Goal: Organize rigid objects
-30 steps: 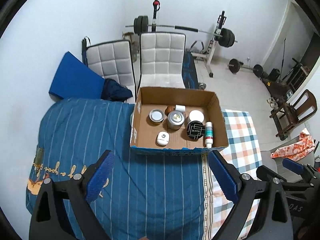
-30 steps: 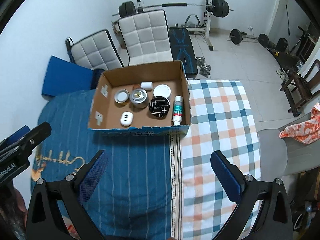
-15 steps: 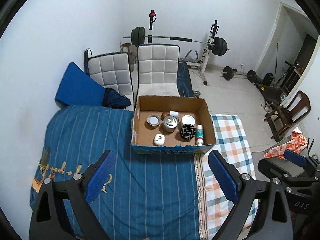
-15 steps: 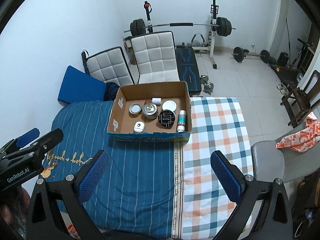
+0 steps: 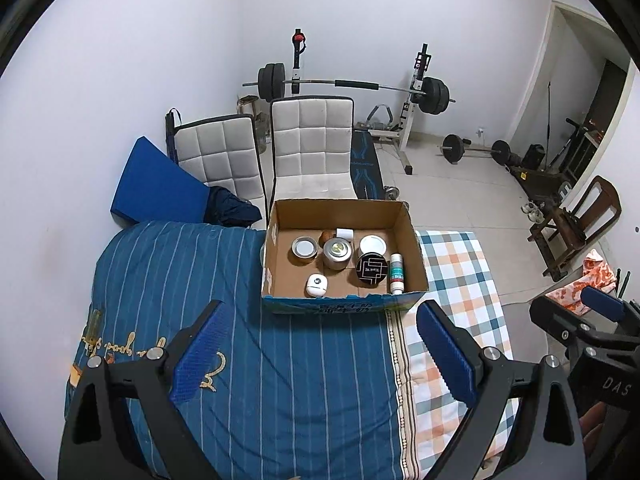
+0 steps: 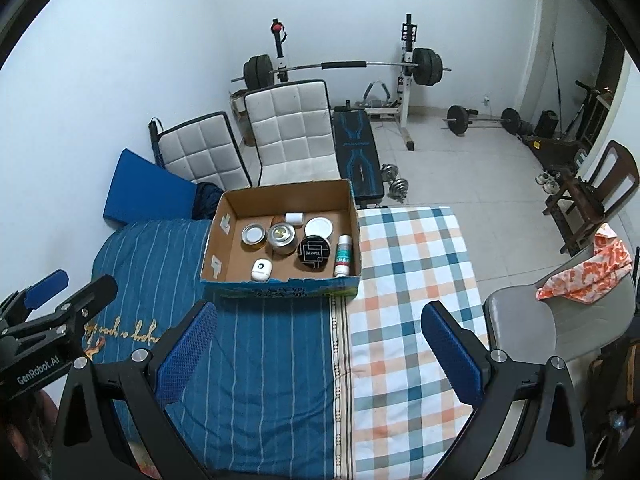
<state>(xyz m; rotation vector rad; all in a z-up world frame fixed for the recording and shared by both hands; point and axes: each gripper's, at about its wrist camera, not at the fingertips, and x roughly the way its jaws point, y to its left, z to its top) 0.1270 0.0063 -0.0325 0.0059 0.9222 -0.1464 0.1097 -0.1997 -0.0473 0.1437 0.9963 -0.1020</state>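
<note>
An open cardboard box (image 5: 410,240) (image 6: 212,236) stands on the far edge of a cloth-covered surface. Inside are two metal tins (image 5: 305,247) (image 6: 281,236), a black round tin (image 5: 372,269) (image 6: 314,253), a white lid (image 5: 373,245), a small white case (image 5: 317,285) (image 6: 261,270), a white bottle with a green label (image 5: 396,273) (image 6: 343,255) lying flat and a small white cylinder (image 5: 344,234). My left gripper (image 5: 320,352) is open and empty, high above and well short of the box. My right gripper (image 6: 320,348) is open and empty too.
A blue striped cloth (image 5: 180,280) and a plaid cloth (image 6: 408,260) cover the surface. Two white padded chairs (image 5: 312,144), a blue cushion (image 5: 156,184) and a barbell rack (image 5: 416,92) stand behind. A grey chair with an orange cloth (image 6: 588,272) is at right.
Both grippers have pulled up and back from the box, which now looks smaller and farther. Both stay open. Nothing in the box has moved.
</note>
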